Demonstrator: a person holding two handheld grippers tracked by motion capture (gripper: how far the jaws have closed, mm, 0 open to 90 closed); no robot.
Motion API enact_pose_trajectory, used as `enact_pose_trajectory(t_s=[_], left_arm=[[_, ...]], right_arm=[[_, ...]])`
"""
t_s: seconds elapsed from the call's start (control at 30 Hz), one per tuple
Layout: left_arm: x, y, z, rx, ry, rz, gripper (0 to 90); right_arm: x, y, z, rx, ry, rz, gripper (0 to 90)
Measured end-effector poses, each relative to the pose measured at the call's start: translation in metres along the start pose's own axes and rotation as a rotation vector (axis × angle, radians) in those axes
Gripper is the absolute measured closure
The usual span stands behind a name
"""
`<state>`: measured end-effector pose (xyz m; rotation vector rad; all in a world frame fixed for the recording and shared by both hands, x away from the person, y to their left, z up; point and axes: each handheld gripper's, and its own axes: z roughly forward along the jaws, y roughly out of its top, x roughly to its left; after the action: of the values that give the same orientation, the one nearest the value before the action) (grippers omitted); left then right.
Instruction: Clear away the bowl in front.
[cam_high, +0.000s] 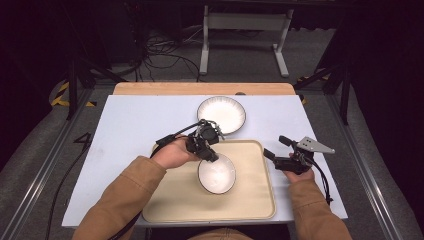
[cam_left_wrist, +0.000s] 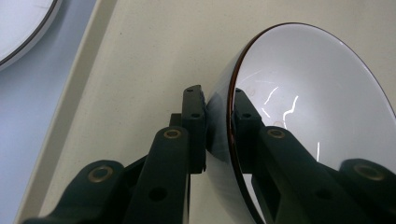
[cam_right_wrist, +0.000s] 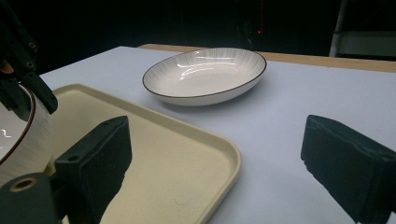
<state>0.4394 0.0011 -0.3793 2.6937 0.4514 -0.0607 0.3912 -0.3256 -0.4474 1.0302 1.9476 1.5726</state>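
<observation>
Fingers (cam_left_wrist: 194, 121) astride bowl (cam_left_wrist: 303, 102) rim

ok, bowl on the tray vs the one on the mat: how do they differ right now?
The bowl on the tray is clamped at its rim by the left gripper; the far bowl sits free, untouched. The first rests on the beige tray, the second on the white mat beyond it. The far bowl looks wider and shallower. Both are white with a dark rim line.
</observation>
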Motion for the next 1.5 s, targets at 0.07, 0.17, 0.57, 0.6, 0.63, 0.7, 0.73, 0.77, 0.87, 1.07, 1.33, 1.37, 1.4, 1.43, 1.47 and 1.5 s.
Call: enact_pose_trajectory(t_s=[0.07, 0.17, 0.57, 0.6, 0.63, 0.7, 0.73, 0.77, 0.87, 1.07, 1.33, 1.37, 1.4, 1.43, 1.47, 1.5], left_arm=[[0.0, 0.0, 0.0, 0.0, 0.002, 0.001, 80.2], [0.001, 0.0, 0.0, 0.006, 0.0, -0.003, 80.1], [0.007, -0.003, 0.001, 0.011, -0.022, -0.035, 72.5], [0.008, -0.004, 0.001, 0.008, -0.023, -0.04, 72.7], [0.008, -0.004, 0.001, 0.005, -0.026, -0.044, 72.7], [0.009, -0.005, 0.001, 0.005, -0.025, -0.049, 72.7], [0.01, -0.005, 0.002, 0.008, -0.026, -0.049, 72.2], [0.01, -0.006, 0.003, 0.011, -0.026, -0.052, 70.7], [0.011, -0.007, 0.004, 0.013, -0.026, -0.057, 66.9], [0.014, -0.009, 0.008, 0.023, -0.033, -0.067, 60.9], [0.014, -0.009, 0.0, -0.017, -0.028, -0.07, 51.6], [0.013, -0.01, -0.001, -0.02, -0.028, -0.067, 50.6], [0.013, -0.011, -0.003, -0.021, -0.02, -0.062, 50.3], [0.013, -0.011, -0.004, -0.03, -0.018, -0.058, 49.7], [0.013, -0.012, -0.006, -0.034, -0.012, -0.058, 49.1], [0.013, -0.012, -0.006, -0.034, -0.012, -0.058, 48.4]], right_arm=[[0.0, 0.0, 0.0, 0.0, 0.0, 0.0, 9.1], [0.0, 0.0, 0.0, 0.0, 0.0, 0.0, 9.1], [0.0, 0.0, 0.0, 0.001, -0.001, -0.002, 9.2], [0.0, 0.0, 0.0, 0.001, -0.001, -0.001, 9.1], [0.0, 0.0, 0.0, 0.001, -0.001, -0.002, 9.2], [0.0, 0.0, 0.0, 0.002, 0.0, -0.002, 9.1], [0.0, 0.0, 0.0, 0.002, 0.0, -0.002, 9.2], [0.0, 0.0, 0.0, 0.002, 0.0, -0.004, 9.1], [0.0, 0.0, 0.0, 0.003, 0.0, -0.003, 9.1], [0.0, 0.0, 0.0, 0.002, 0.0, -0.002, 9.2], [0.0, 0.0, 0.0, -0.001, 0.0, 0.002, 9.1], [0.0, 0.0, 0.0, -0.003, 0.001, 0.003, 9.1], [0.0, 0.0, 0.0, -0.004, 0.0, 0.002, 9.1], [0.0, 0.0, 0.0, -0.004, 0.001, 0.002, 9.1], [0.0, 0.0, 0.0, -0.004, -0.001, 0.001, 9.1], [0.0, 0.0, 0.0, -0.004, -0.001, 0.001, 9.1]])
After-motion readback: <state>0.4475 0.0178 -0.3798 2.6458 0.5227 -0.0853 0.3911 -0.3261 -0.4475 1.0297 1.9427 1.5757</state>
